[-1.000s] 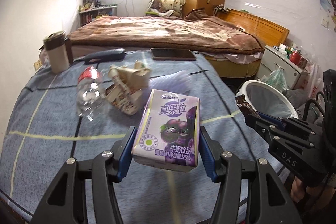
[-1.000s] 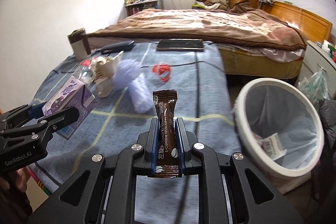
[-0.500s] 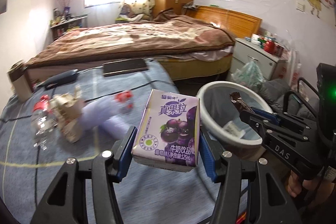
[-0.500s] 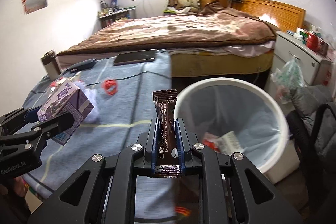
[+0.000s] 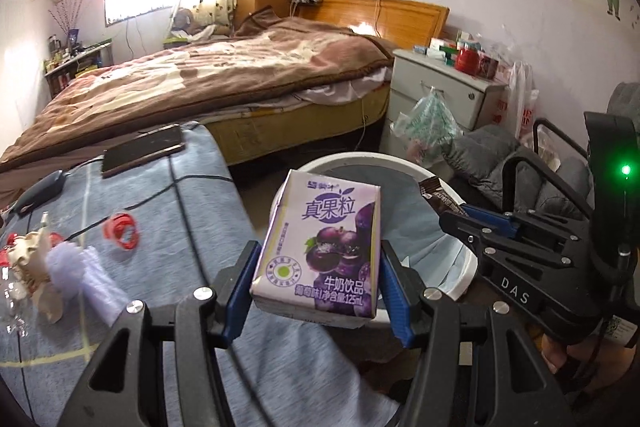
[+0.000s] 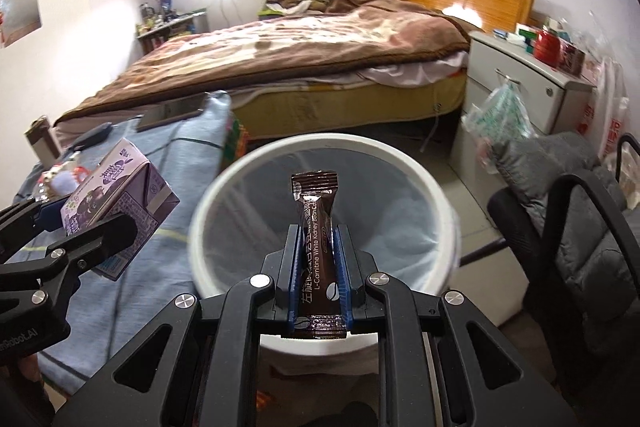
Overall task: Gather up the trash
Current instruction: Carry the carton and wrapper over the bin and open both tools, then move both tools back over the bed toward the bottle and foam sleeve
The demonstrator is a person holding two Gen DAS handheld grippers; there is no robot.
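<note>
My left gripper [image 5: 316, 267] is shut on a purple milk-drink carton [image 5: 320, 247] and holds it at the near rim of the white trash bin [image 5: 460, 283]. The carton also shows in the right wrist view [image 6: 120, 203], left of the bin. My right gripper [image 6: 318, 251] is shut on a brown coffee sachet [image 6: 316, 227] and holds it upright over the lined bin [image 6: 404, 155]. The sachet's tip [image 5: 434, 193] pokes over the bin in the left wrist view.
On the blue tablecloth [image 5: 168, 227] lie a red ring [image 5: 122, 231], crumpled paper [image 5: 32, 267], a purple wrapper [image 5: 88, 275] and a dark phone [image 5: 144, 149]. A bed [image 5: 200, 79] stands behind, a white cabinet [image 5: 440, 87] and grey chair [image 6: 580, 211] to the right.
Both grippers have swung right from over the table to the trash bin, each keeping its hold. The bin now sits directly under the sachet and next to the carton.
</note>
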